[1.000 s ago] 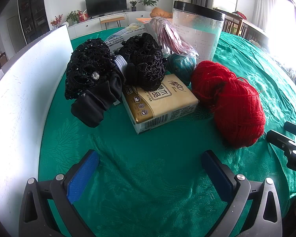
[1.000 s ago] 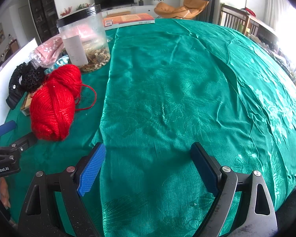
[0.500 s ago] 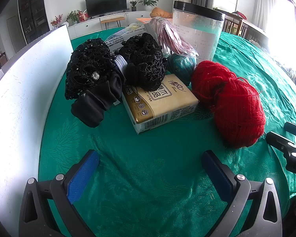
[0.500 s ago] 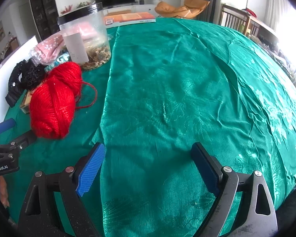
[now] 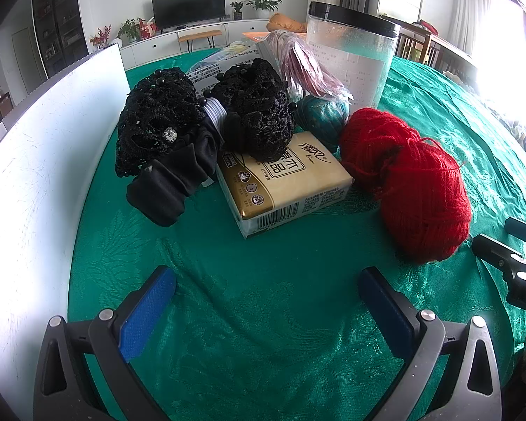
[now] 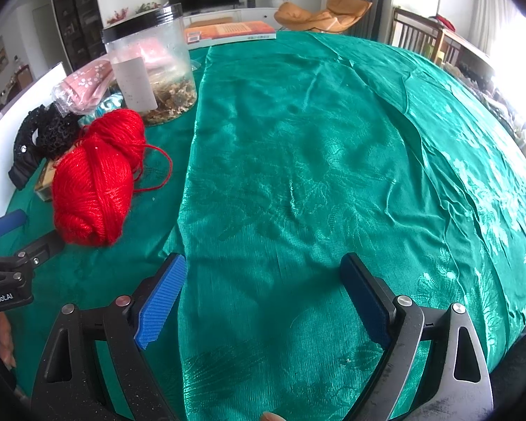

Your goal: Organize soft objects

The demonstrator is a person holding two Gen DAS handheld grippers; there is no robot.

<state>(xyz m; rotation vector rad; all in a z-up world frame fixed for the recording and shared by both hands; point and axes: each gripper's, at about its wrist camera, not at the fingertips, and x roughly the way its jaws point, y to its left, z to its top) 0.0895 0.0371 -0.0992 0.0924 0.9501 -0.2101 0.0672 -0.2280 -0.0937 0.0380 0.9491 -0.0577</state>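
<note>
Lidded plastic jar (image 5: 350,56) on green tablecloth (image 6: 315,175)

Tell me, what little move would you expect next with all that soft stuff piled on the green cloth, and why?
Probably the left tool eases forward toward the red yarn or the tissue pack. Both tools are open and empty, and the right tool faces only bare green tablecloth. The soft things all sit ahead of the left one, untouched.

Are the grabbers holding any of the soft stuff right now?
No. The left gripper and right gripper are both open over bare tablecloth. The red yarn lies untouched.
</note>
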